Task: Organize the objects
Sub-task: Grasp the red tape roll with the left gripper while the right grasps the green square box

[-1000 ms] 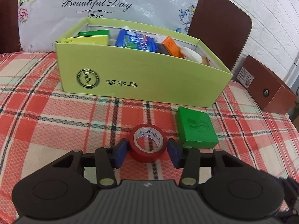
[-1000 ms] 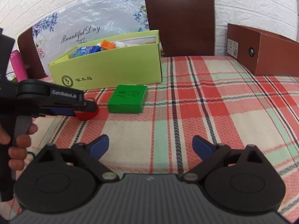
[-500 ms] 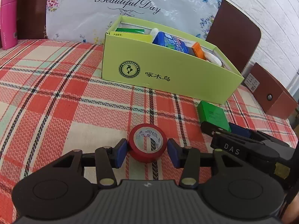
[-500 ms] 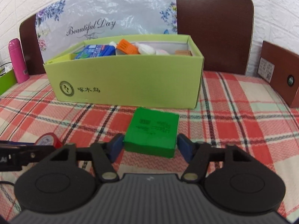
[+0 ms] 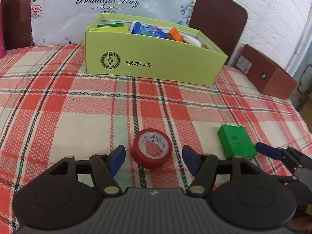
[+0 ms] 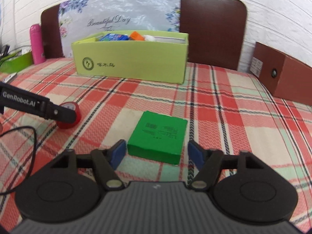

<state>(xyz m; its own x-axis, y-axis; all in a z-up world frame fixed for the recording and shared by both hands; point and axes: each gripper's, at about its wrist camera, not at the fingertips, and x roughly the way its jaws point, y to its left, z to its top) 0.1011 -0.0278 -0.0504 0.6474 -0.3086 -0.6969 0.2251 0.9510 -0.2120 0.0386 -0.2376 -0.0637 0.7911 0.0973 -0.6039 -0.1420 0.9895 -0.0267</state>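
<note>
Left hand-held gripper is standing spread, its blue pads having just opened clear of the glossy red tape roll lying between them. Right hand-held gripper, likewise just opened, is flanking the flat green box on the woven plaid worktop.

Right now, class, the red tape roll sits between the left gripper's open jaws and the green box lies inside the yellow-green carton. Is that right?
Not quite. The red tape roll does sit between the left gripper's open jaws, which have just been opening. But the green box lies on the plaid tablecloth, in front of the yellow-green carton, not inside it. The right wrist view shows this.
</note>
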